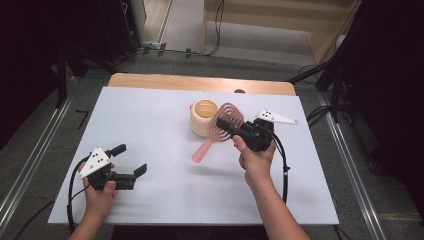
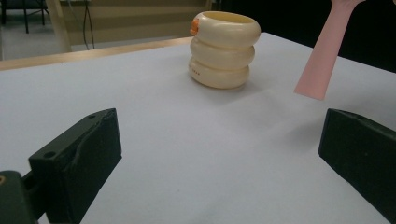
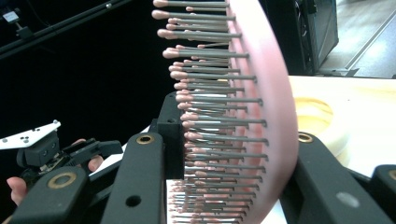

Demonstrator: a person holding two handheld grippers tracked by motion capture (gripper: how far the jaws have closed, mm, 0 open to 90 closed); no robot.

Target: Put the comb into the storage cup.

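Meanwhile the right gripper (image 1: 235, 129) clamps its jaws on the head of a pink plastic hairbrush with grey bristles (image 1: 223, 126), lifted just beside the cream ribbed round plastic holder (image 1: 203, 117) on the white worktop (image 1: 165, 120), while the left gripper (image 1: 131, 161) hovers with jaws apart and bare.

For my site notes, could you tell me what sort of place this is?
Probably a recording lab: a white table between floor rails, loose cables, dark stands around it.
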